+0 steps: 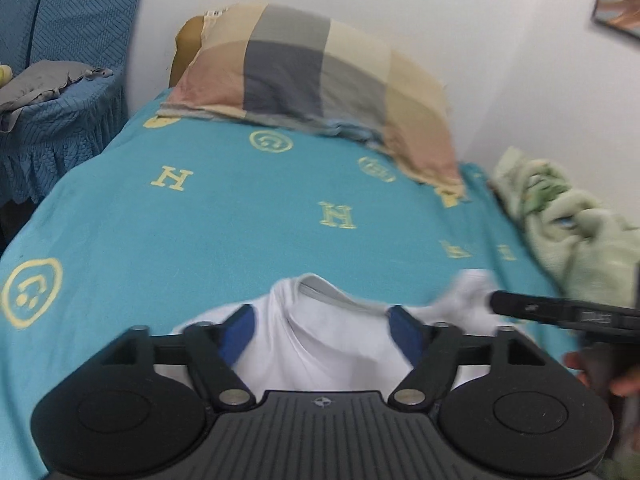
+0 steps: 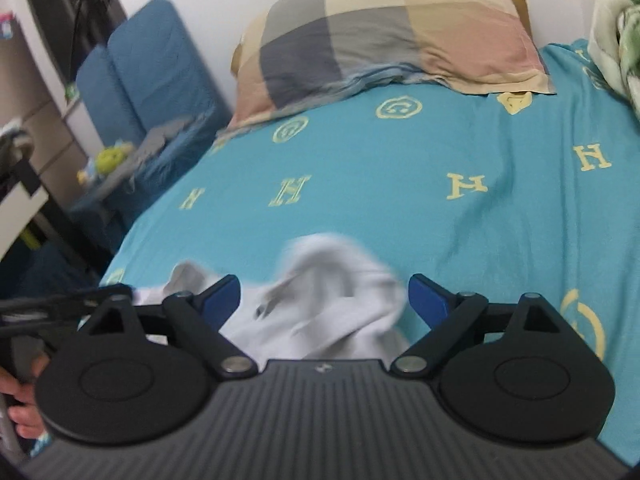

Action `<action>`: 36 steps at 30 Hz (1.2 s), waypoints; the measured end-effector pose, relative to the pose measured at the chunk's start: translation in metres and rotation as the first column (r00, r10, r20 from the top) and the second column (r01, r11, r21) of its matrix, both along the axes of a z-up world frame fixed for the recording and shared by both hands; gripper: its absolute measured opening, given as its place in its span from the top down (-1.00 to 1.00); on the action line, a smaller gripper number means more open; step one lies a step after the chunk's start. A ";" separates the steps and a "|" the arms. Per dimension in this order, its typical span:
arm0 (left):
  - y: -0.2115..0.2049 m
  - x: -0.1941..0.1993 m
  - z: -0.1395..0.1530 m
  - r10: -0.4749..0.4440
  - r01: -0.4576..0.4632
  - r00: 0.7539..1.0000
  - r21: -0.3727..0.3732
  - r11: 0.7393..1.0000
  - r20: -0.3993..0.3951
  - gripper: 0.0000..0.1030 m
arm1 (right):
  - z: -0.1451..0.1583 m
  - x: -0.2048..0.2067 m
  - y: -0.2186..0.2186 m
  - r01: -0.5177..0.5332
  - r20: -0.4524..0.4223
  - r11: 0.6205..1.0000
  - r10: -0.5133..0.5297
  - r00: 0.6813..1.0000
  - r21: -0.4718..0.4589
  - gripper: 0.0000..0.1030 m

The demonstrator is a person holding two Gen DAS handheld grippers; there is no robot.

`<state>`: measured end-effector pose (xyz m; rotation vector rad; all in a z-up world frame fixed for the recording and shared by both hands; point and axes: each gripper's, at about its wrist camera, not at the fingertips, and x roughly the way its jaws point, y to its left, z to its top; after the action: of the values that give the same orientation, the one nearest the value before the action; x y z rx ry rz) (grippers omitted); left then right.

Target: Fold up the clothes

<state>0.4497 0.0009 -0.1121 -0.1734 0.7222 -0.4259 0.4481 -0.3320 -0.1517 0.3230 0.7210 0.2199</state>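
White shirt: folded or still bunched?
Bunched. The white shirt lies crumpled on the teal bedsheet, collar up, between both open grippers.

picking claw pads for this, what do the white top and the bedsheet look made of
White top: soft knit, probably cotton jersey; matte, limp, bunching in rounded folds, with a ribbed-looking collar. Blurred, so not certain.
Bedsheet: thin woven cloth, likely cotton or a blend; flat matte teal with printed yellow motifs and shallow creases.
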 end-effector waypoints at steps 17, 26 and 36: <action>0.171 -0.244 0.040 0.301 -0.350 0.935 -0.361 0.864 -0.187 -0.57 | 0.073 -0.283 0.033 0.181 0.059 0.980 -0.187 0.981 0.086 -0.79; 0.190 -0.272 0.010 0.320 -0.434 0.896 -0.453 0.779 -0.308 -0.23 | 0.067 -0.350 0.051 0.206 0.016 0.972 -0.209 0.978 0.116 -0.79; 0.178 -0.229 -0.050 0.322 -0.485 0.861 -0.449 0.751 -0.393 0.42 | 0.023 -0.323 0.051 0.206 -0.076 0.959 -0.195 0.978 0.193 -0.79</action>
<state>0.2203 0.1788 -0.1616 -0.9336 0.8155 -0.1644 0.1250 -0.2807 -0.1289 0.5932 0.7177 0.0902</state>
